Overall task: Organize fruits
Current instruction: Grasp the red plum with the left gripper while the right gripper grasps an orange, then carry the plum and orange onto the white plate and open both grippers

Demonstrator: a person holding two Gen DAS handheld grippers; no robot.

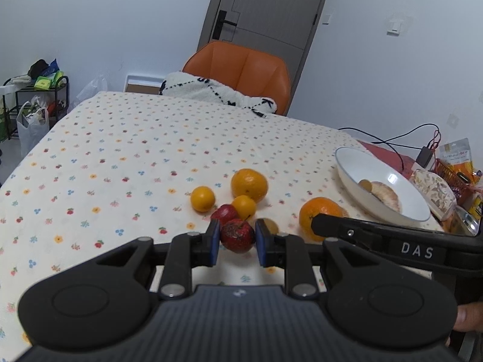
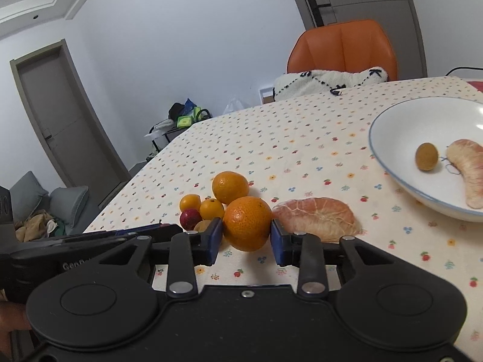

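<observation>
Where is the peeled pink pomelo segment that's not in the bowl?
In the right wrist view, the peeled pink pomelo segment lies on the tablecloth, right of the large orange, near the white bowl.

- Fruit cluster (image 2: 223,202) sits on the table (image 1: 120,150), left of the bowl (image 2: 392,138).
- A pomelo segment (image 2: 317,215) lies between them.
- Another segment (image 2: 466,169) lies in the bowl.
- A chair (image 1: 241,72) stands behind the table.

left gripper (image 1: 237,242): jaws straddle a dark red fruit (image 1: 237,235), left pad touching, right pad just clear | behind it: second red fruit (image 1: 224,213); three oranges (image 1: 249,184) clustered | right: larger orange (image 1: 320,215); white bowl (image 1: 350,163) holding a peeled segment (image 1: 388,197) | right gripper (image 1: 317,224) beside that orange
</observation>
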